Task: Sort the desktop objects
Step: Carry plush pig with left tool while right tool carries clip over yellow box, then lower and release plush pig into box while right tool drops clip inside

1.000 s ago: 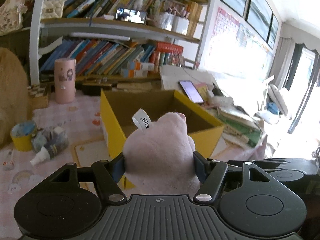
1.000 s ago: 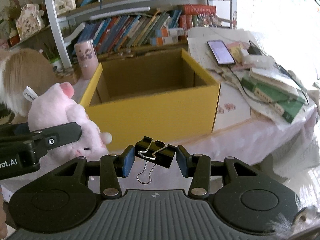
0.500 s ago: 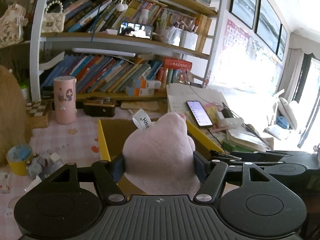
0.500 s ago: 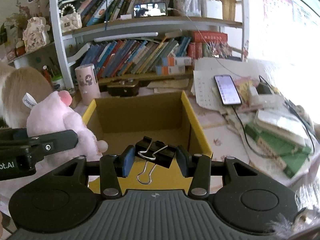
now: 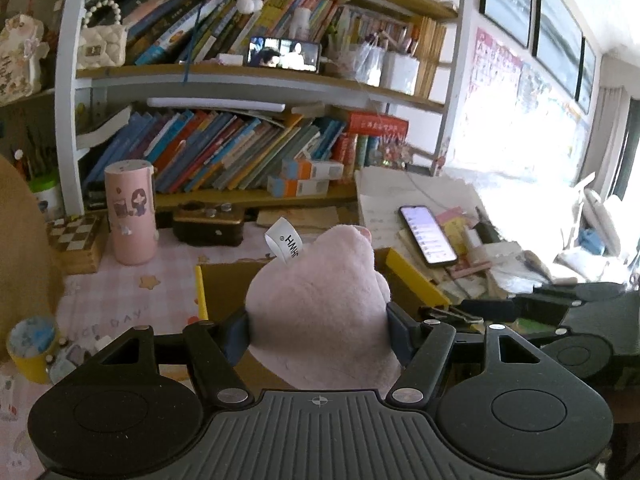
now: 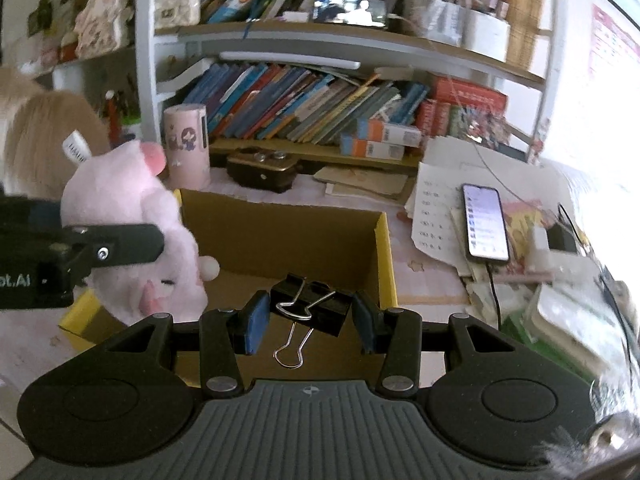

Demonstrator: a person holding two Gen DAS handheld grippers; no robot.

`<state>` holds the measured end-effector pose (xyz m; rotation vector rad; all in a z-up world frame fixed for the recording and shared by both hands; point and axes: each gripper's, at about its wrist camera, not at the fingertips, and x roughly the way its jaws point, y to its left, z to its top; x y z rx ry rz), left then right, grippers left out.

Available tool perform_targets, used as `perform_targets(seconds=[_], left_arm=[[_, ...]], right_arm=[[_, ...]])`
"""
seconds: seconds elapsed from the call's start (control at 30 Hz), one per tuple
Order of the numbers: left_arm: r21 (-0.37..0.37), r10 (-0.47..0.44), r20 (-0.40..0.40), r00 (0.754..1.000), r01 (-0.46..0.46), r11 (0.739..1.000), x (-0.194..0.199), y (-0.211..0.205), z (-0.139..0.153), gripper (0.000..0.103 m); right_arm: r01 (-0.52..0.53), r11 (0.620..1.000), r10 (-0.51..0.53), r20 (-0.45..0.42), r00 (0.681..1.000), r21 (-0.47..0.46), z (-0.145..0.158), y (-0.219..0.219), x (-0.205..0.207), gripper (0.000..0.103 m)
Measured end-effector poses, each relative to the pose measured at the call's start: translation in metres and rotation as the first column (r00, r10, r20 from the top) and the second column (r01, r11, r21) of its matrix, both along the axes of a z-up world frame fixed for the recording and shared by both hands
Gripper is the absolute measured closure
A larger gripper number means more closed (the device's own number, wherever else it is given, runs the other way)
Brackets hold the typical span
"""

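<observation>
1. Hanging over the open top of the yellow cardboard box, the black binder clip is pinched between the pads of the right gripper; a second ago it sat in front of the box's near wall, so it has been carried forward.
2. The pink plush toy is squeezed in the left gripper, now at the box's left wall, above its rim, where before it was short of the box.
3. Both items look ready to drop; releasing over the box is probably the next step.
4. Beyond the box stand a pink tumbler and a bookshelf; a phone lies to the box's right.
</observation>
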<state>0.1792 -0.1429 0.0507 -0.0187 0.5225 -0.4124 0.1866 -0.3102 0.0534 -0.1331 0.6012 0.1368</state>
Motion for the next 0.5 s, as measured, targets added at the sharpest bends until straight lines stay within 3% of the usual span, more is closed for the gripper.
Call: perform_targets(seconds=[0.27,0.5], left_arm=[[0.091,0.004,-0.064,0.998,0.002,0.996,0.037,-0.017,-0.017,0.035],[0.128,0.000,-0.161,0.987,0.021,0.992,0.072,-0.025,-0.035,0.034]], right_arm=[[-0.140,0.982,0.132,-0.064,0.989,-0.131,-0.017,-0.003,0.048,0.060],[-0.303,0.920,0.270,-0.158,0.950,-0.248,-0.041,0.005,0.087,0.060]])
